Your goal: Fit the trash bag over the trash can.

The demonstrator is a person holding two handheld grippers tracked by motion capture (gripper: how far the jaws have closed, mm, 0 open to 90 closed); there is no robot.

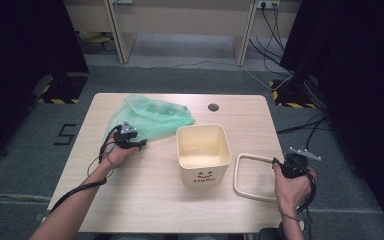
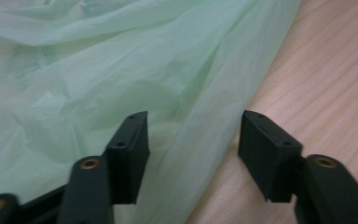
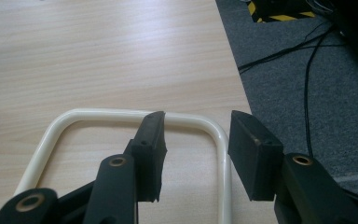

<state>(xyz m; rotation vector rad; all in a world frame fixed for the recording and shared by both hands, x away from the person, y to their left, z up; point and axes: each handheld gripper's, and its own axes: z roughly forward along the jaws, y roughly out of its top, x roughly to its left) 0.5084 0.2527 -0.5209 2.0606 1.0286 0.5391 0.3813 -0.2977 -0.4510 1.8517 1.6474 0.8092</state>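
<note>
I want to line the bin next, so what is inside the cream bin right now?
The cream bin looks empty: the high view shows its bare far wall and part of the floor. The near wall hides the front of the floor.

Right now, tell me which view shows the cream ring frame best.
The high view: the whole cream ring frame lies flat on the table, right of the bin. The right gripper view shows one corner straddled by open jaws.

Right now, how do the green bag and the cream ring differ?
The bag is soft, crumpled, translucent green film; the ring is a rigid cream loop with rounded corners. The bag lies far left by the left gripper, an edge between its open jaws; the ring lies right of the bin, at the right gripper. Both rest on the table.
</note>
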